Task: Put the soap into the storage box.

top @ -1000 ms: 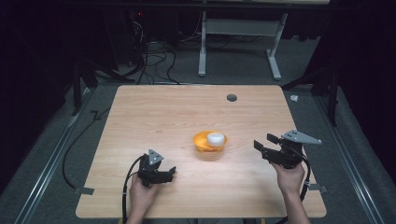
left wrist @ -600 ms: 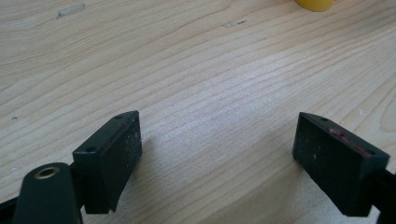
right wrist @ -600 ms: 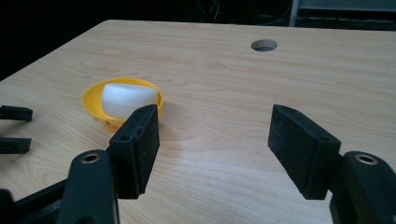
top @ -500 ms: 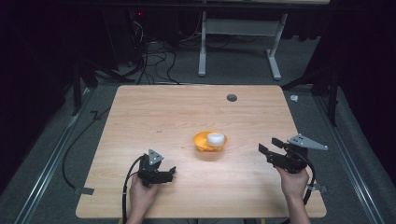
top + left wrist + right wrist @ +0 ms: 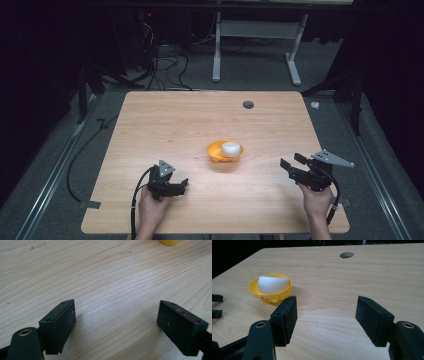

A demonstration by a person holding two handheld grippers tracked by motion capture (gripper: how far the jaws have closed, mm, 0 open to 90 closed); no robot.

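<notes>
A small yellow bowl stands near the middle of the wooden table with a white rounded object inside it. The same bowl and white object lie ahead and left of my right gripper, whose jaws stand wide apart with nothing between them. From above, the right gripper sits near the front right of the table, apart from the bowl. My left gripper rests low at the front left, open over bare wood. The bowl's edge peeks in at the top.
A round cable hole is cut in the table's far side. Each gripper trails a cable over the front edge. A white desk frame and loose cables stand on the dark floor beyond the table.
My right gripper has drawn back toward the table's front edge and sunk lower. The left gripper and the bowl have stayed put.
</notes>
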